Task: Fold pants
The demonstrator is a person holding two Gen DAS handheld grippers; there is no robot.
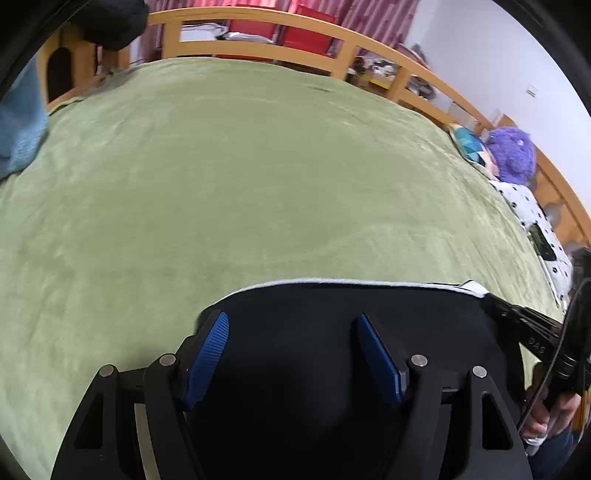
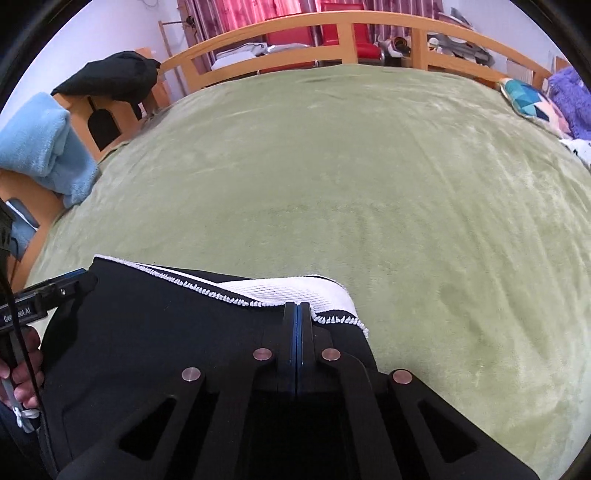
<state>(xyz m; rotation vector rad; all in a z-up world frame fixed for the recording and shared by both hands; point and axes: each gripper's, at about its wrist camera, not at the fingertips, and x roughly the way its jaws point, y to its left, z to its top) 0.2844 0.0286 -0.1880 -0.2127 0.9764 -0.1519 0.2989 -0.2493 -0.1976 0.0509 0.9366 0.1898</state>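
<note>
Black pants with a white ribbed waistband (image 1: 332, 332) lie at the near edge of the green fleece bedspread (image 1: 258, 184). Left wrist view: we see the left gripper (image 1: 293, 354) with blue pads apart, hovering over black cloth, waistband edge just beyond the tips, running left-right. Right wrist view: right gripper (image 2: 297, 314) fingers are together, clamped on the pants (image 2: 166, 332) at the waistband's right end. We judge the left should grab the left end.

Both wrist cameras sat low and close over the near bed edge, facing across the green blanket (image 1: 258, 166) toward the wooden rail (image 2: 332, 22).
</note>
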